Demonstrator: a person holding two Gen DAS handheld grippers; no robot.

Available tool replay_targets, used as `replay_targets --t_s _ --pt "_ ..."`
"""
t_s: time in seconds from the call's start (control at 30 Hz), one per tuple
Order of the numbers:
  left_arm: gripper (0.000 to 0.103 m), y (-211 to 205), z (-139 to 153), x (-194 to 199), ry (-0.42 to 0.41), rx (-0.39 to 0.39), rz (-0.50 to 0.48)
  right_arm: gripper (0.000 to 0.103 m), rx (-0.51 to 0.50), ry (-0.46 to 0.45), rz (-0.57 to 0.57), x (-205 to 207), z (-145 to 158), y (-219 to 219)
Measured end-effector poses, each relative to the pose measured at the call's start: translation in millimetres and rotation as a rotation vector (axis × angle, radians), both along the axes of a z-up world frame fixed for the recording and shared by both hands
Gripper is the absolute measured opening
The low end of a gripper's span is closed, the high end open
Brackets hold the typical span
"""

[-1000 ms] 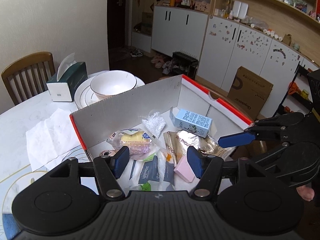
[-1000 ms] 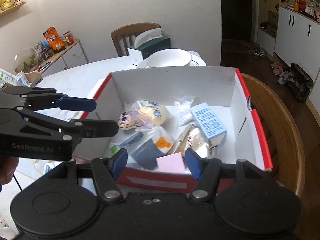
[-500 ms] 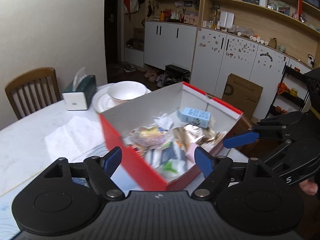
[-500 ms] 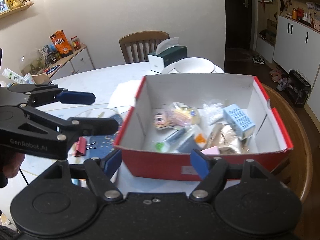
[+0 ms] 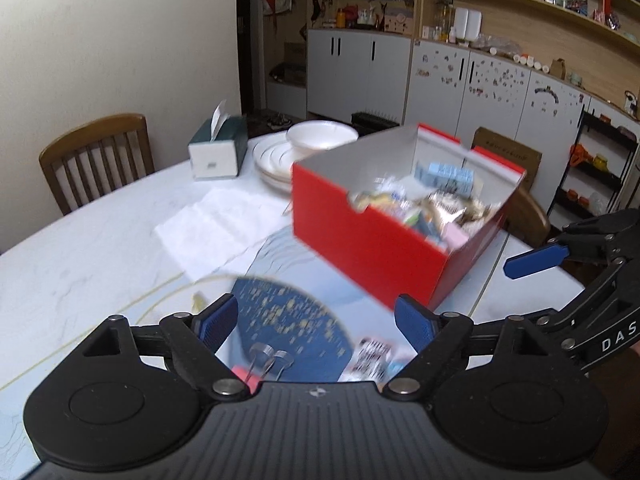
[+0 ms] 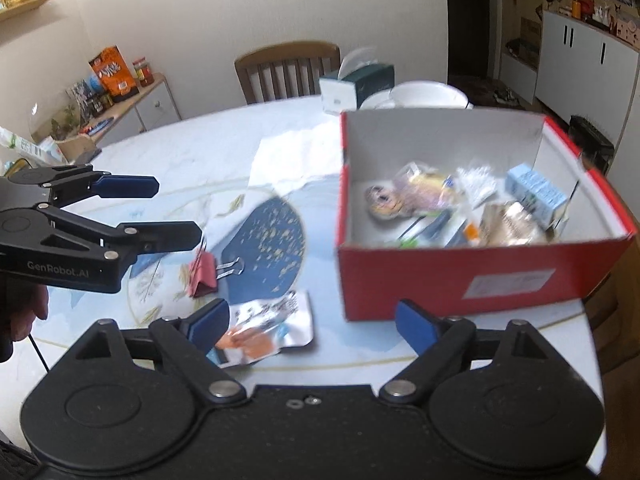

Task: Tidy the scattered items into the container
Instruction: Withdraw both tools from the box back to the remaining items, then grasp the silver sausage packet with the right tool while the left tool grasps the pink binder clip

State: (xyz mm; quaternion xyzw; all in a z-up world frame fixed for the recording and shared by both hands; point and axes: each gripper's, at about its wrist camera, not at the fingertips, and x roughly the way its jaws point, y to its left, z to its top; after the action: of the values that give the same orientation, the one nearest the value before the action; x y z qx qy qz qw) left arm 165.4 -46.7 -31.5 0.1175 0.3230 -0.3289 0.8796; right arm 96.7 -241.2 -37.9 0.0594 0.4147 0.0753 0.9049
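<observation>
Left gripper (image 5: 316, 322): I see its jaws opening, blue pads wide apart and nothing between them; it hangs over the table (image 5: 80, 256) above the dark blue patch of the pattern.
Right gripper (image 6: 312, 326): my jaws here are opening too, with nothing pinched; the snack packet lies on the table under the gap, not pressed by either pad.
Red box (image 6: 460, 280): the container stands on the table to the right, open-topped, already holding a blue carton, wrapped snacks and small packets.
Binder clip (image 6: 206, 276): pink body, wire handles, lying on the table left of the box and just beyond the packet; in the left wrist view only its handles and a pink edge show at the bottom.
Binder clip handling: I judge it small, light and rigid, with slick sprung steel; I would pinch across the flat pink body, not the wire handles, which can swivel.
Snack packet (image 6: 264, 326): a flat printed pouch lying close beside the clip, well short of the box.
Snack packet handling: I expect it to be light, limp and slippery, lying flush with the table; taking a raised crinkled edge seems best.
Still out: these two, as far as I can tell through the blur.
</observation>
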Motion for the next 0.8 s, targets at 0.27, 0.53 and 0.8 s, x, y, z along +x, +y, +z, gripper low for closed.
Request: replay_targets --t_s 0.27,0.53,0.8 --pt "0.103 25 -35 9 0.041 0.035 -0.030 0.090 0.007 0.091 -0.075 9 -33 28" --pt "0.103 34 -69 20 0.082 0.083 -0.049 0.090 0.019 0.150 -0.169 30 -61 40" --pt "0.103 35 -84 31 0.082 0.102 -0.076 0.087 0.017 0.209 -0.202 46 -80 50"
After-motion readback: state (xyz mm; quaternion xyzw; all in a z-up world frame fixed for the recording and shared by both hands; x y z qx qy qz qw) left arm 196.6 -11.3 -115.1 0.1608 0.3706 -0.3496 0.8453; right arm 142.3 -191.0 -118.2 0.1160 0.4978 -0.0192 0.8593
